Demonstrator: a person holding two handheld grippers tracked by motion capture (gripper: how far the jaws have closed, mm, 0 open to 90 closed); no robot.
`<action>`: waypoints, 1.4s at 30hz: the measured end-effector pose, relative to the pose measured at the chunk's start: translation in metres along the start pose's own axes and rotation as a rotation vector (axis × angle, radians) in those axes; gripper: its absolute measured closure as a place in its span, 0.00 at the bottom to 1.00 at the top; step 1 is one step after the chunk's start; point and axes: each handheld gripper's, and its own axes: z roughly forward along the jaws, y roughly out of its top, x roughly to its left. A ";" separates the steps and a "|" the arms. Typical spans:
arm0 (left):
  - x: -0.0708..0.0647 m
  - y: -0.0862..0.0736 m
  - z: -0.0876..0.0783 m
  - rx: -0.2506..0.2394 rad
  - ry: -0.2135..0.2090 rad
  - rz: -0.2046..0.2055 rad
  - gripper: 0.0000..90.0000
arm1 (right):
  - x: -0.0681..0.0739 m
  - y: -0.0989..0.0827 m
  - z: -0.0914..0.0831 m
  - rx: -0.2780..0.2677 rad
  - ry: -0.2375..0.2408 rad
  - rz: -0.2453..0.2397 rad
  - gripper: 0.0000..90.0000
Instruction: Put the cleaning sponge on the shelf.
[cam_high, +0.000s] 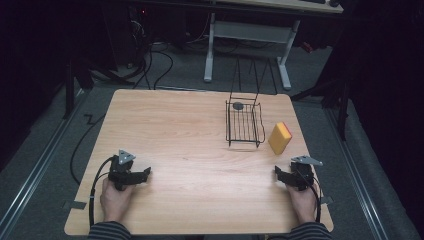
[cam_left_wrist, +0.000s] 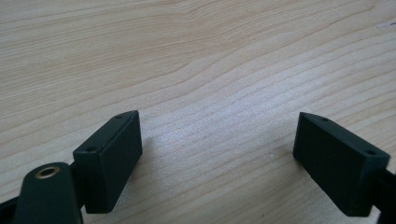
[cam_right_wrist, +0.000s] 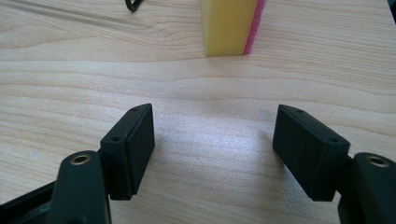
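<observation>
One sponge (cam_high: 280, 138), yellow with a pink scrubbing face, stands on edge near the right side of the wooden table (cam_high: 175, 130), just beside the black wire rack (cam_high: 244, 122) and a little ahead of my right gripper (cam_high: 278, 172). In the right gripper view the sponge (cam_right_wrist: 229, 25) sits straight ahead, slightly left of centre between the jaws, which are spread wide with nothing in them. My left gripper (cam_high: 148, 172) rests at the near left, well apart from everything, its jaws also parted over bare wood. I judge the step is to reach for the sponge. To do it well I would slide the right gripper forward low, straddle the two broad faces, and close gently, since foam squashes and a standing sponge tips if one jaw touches first.
</observation>
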 end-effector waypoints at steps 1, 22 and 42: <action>0.000 0.000 0.000 0.000 0.000 0.000 0.18 | 0.000 0.000 0.000 0.000 0.000 0.000 0.33; 0.001 0.000 -0.001 0.000 -0.005 -0.003 0.18 | 0.000 0.001 -0.013 0.017 -0.007 0.006 0.32; 0.001 -0.001 -0.001 0.000 -0.006 -0.002 0.18 | 0.003 0.014 -0.052 -0.106 0.016 0.040 0.33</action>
